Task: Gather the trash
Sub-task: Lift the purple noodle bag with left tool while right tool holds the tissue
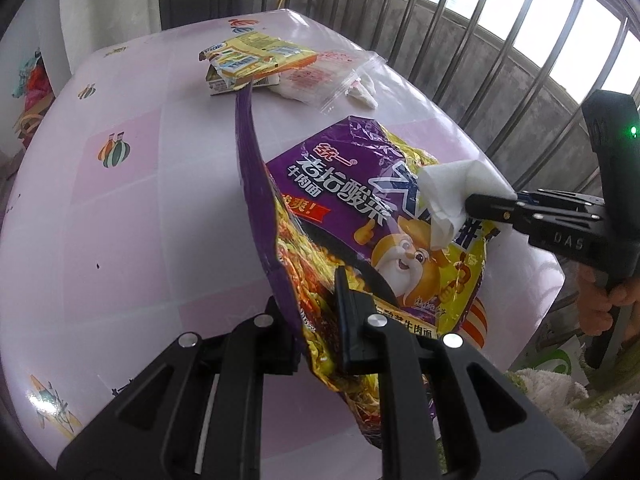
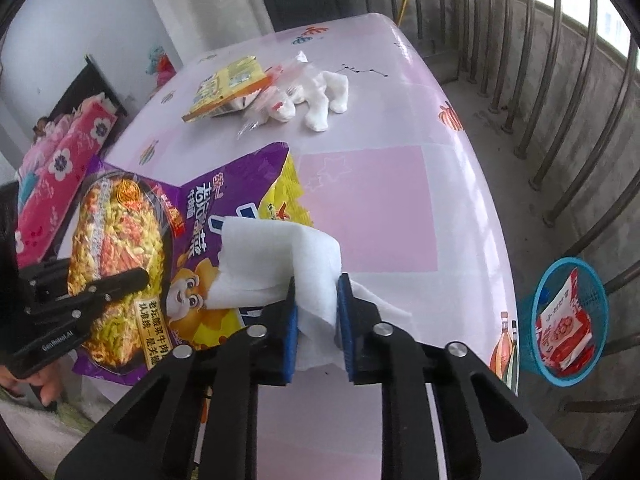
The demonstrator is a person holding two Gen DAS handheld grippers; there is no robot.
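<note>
On the pink table (image 2: 368,208), the left gripper (image 1: 316,320) pinches the purple noodle bag (image 1: 360,216) while the right gripper (image 2: 316,312) clamps a white tissue (image 2: 276,256) at its mouth, so next, I think, the tissue must go inside the bag.

left wrist: close, downward | right wrist: same | shared: table (image 1: 120,208)

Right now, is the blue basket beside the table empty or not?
Not empty. The blue basket holds a red and white packet; it stands past the table edge.
</note>
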